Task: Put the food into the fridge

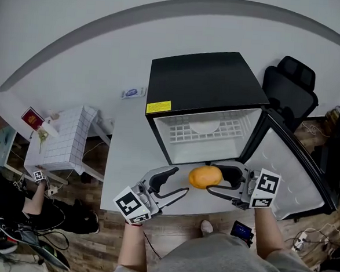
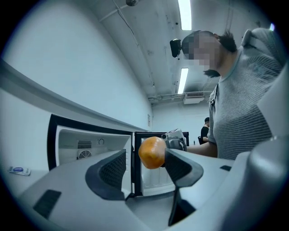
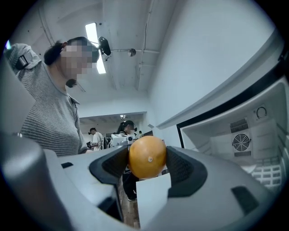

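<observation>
An orange fruit [image 1: 205,176] is held just in front of the open black mini fridge [image 1: 200,82], below its white interior [image 1: 202,135]. My right gripper [image 1: 211,178] is shut on the orange [image 3: 147,156], one jaw on each side. The fridge door [image 1: 290,167] swings open to the right. My left gripper [image 1: 176,183] stands open and empty just left of the fruit. In the left gripper view the orange [image 2: 152,152] shows past the spread jaws of the left gripper [image 2: 144,169], with the fridge interior [image 2: 86,144] behind.
The fridge stands on a white table [image 1: 125,158] with a small blue-and-white item [image 1: 132,93] on it near the wall. A white tiled side table [image 1: 68,134] stands left, a black chair [image 1: 289,88] right. A person [image 1: 9,200] sits at far left.
</observation>
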{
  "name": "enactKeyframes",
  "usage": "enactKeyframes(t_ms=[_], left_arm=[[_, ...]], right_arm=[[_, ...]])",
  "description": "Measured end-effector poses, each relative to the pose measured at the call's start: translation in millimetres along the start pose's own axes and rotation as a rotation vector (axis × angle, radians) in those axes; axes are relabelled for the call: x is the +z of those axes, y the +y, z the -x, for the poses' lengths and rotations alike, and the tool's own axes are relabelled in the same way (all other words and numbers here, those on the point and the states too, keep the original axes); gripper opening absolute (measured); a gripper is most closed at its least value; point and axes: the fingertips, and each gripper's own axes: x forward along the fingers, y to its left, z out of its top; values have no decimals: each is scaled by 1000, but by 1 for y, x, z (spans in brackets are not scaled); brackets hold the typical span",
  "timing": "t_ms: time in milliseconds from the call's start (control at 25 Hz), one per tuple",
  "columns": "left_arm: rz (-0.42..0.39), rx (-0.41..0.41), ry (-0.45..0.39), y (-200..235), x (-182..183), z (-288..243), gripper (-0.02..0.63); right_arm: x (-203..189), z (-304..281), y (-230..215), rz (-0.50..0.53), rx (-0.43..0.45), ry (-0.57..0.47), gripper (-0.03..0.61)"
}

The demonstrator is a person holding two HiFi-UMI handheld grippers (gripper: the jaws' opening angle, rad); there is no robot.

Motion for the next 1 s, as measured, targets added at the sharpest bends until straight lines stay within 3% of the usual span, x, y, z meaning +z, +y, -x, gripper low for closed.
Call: enactKeyframes(t_ms=[120,240,400,680,1000], left_arm=[[11,27,-17,11,0,6,259],[15,37,-17,14,-4,7,195],[25,69,-29,19,-6,6,20],[10,111,-9,17,-11,2,11],[3,98,18,0,-18,-9,11]], right_arm=[[-2,-1,-19,12,-42,17,272],[-6,-3,-34,25,-78,35,272],[-12,-4,-51,20,-125,39,272],[-24,-5,-87,18,-263,35,272],[-38,-1,-148,23,-465,56,272]])
